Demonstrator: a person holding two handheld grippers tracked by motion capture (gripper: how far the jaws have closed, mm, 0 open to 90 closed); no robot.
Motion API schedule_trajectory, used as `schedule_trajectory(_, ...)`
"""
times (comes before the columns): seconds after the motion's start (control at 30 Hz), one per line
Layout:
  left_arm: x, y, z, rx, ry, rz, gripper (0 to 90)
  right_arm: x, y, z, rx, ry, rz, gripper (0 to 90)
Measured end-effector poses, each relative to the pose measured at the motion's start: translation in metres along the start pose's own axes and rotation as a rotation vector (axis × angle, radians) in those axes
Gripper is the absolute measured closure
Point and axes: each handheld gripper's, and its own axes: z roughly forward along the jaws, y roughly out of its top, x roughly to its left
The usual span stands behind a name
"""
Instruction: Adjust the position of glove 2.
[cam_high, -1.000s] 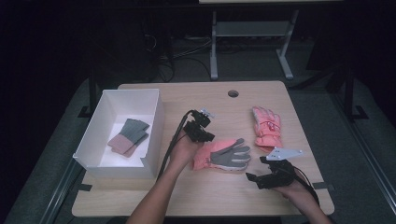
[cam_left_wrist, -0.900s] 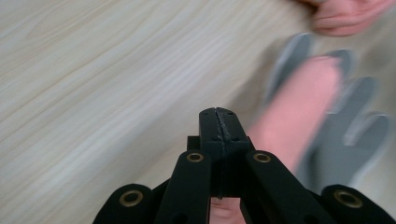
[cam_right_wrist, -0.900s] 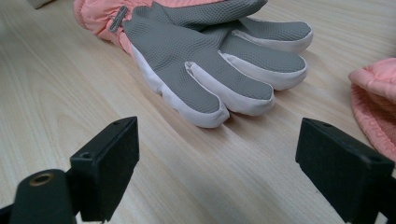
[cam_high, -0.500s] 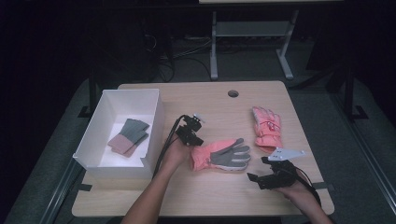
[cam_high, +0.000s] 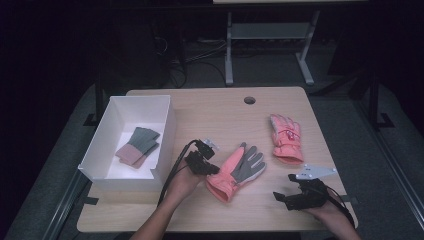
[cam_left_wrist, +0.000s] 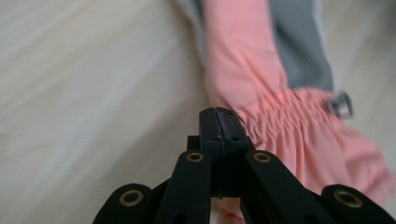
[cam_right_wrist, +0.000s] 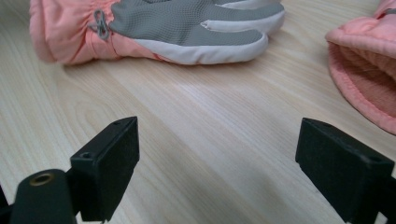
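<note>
Glove (cam_high: 236, 171), lying diagonally, fingers toward far-right

bare table (cam_high: 210, 112) lies open between the white box (cam_high: 167, 135) and the two gloves (cam_high: 237, 170)

The counter (cam_high: 210, 107) is showing pale, matt wood grain. The near glove (cam_high: 237, 170) is looking like soft peach cloth, gathered at the cuff, with a rough grey textured palm and smooth white trim. The right claw (cam_right_wrist: 233, 168) is wearing matt black plastic pads; brass-coloured rivets are glinting on the left claw (cam_left_wrist: 218, 122).
</note>
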Motion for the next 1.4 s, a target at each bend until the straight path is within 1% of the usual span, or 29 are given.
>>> schedule_trajectory(0.03,-0.009,-0.001,0.001,-0.001,-0.027,0.019,90.0,0.0,0.0,-0.001,0.001,-0.003,-0.005,13.2)
schedule_trajectory(0.07,-0.012,0.0,0.001,0.004,-0.037,0.029,90.0,0.0,0.0,-0.002,0.003,-0.001,-0.005,13.2)
schedule_trajectory(0.1,-0.016,0.0,0.003,0.006,-0.045,0.04,90.0,0.001,0.0,-0.001,0.003,0.0,-0.005,13.2)
schedule_trajectory(0.13,-0.016,0.0,0.003,0.006,-0.045,0.04,90.0,0.001,0.0,-0.001,0.003,0.0,-0.005,13.2)
schedule_trajectory(0.2,-0.028,0.005,0.011,0.031,-0.064,0.086,90.0,0.002,0.0,-0.001,0.012,0.005,-0.013,13.2)
schedule_trajectory(0.23,-0.031,0.006,0.013,0.036,-0.068,0.095,90.0,0.003,0.0,-0.001,0.011,0.007,-0.012,13.2)
schedule_trajectory(0.27,-0.031,0.006,0.013,0.036,-0.068,0.095,90.0,0.004,0.0,-0.001,0.011,0.01,-0.016,13.2)
schedule_trajectory(0.33,-0.038,0.011,0.02,0.039,-0.081,0.111,90.0,0.005,0.001,-0.002,0.008,0.014,-0.02,13.2)
schedule_trajectory(0.43,-0.043,0.015,0.024,0.04,-0.089,0.119,90.0,0.006,0.0,-0.004,0.005,0.017,-0.024,13.2)
schedule_trajectory(0.5,-0.046,0.02,0.028,0.04,-0.094,0.133,90.0,0.007,-0.001,-0.006,0.005,0.025,-0.025,13.1)
schedule_trajectory(0.6,-0.051,0.025,0.033,0.035,-0.105,0.142,90.0,0.007,-0.002,-0.007,0.009,0.019,-0.032,13.0)
schedule_trajectory(0.63,-0.054,0.029,0.037,0.032,-0.111,0.157,90.0,0.006,-0.003,-0.007,0.01,0.018,-0.033,13.0)
schedule_trajectory(0.67,-0.054,0.029,0.037,0.032,-0.111,0.157,90.0,0.006,-0.003,-0.007,0.01,0.018,-0.033,13.0)
schedule_trajectory(0.7,-0.058,0.034,0.042,0.026,-0.125,0.163,90.0,0.005,-0.004,-0.006,0.017,0.018,-0.031,13.0)
schedule_trajectory(0.73,-0.058,0.034,0.042,0.026,-0.125,0.163,90.0,0.005,-0.004,-0.006,0.017,0.018,-0.031,13.0)
schedule_trajectory(0.8,-0.062,0.037,0.047,0.016,-0.145,0.177,90.0,0.003,-0.004,-0.006,0.017,0.013,-0.028,12.9)
schedule_trajectory(0.9,-0.061,0.036,0.046,0.023,-0.146,0.186,90.0,0.002,-0.004,-0.006,0.019,0.007,-0.021,11.7)
schedule_trajectory(0.93,-0.061,0.034,0.044,0.018,-0.142,0.186,90.0,0.001,-0.005,-0.006,0.02,0.006,-0.019,11.6)
schedule_trajectory(0.97,-0.057,0.028,0.036,0.003,-0.135,0.189,90.0,-0.001,-0.004,-0.007,0.02,0.002,-0.012,9.9)
schedule_trajectory(1.03,-0.052,0.021,0.026,-0.027,-0.14,0.177,89.9,-0.002,-0.004,-0.008,0.029,0.006,-0.004,9.8)
schedule_trajectory(1.1,-0.046,0.012,0.017,-0.051,-0.14,0.177,88.2,-0.003,-0.003,-0.009,0.04,-0.006,0.005,9.8)
schedule_trajectory(1.13,-0.043,0.006,0.013,-0.061,-0.133,0.173,83.2,-0.003,-0.002,-0.011,0.043,-0.002,0.013,9.8)
schedule_trajectory(1.17,-0.04,-0.002,0.007,-0.073,-0.131,0.173,81.8,-0.004,-0.001,-0.012,0.04,0.001,0.02,9.8)
schedule_trajectory(1.2,-0.04,-0.002,0.007,-0.073,-0.131,0.173,76.5,-0.004,-0.001,-0.012,0.04,0.001,0.02,9.8)
schedule_trajectory(1.23,-0.038,-0.006,0.004,-0.08,-0.127,0.174,76.5,-0.004,0.0,-0.012,0.047,0.005,0.029,9.8)
schedule_trajectory(1.27,-0.038,-0.01,0.002,-0.085,-0.123,0.174,73.3,-0.004,0.0,-0.012,0.053,0.005,0.033,9.8)
schedule_trajectory(1.33,-0.036,-0.017,-0.003,-0.093,-0.109,0.198,66.3,-0.004,0.001,-0.012,0.062,0.007,0.039,9.9)
schedule_trajectory(1.37,-0.036,-0.02,-0.004,-0.099,-0.101,0.192,61.5,-0.004,0.001,-0.012,0.069,0.006,0.045,10.1)
schedule_trajectory(1.4,-0.034,-0.024,-0.007,-0.09,-0.083,0.211,57.0,-0.005,0.002,-0.012,0.064,0.005,0.048,10.3)
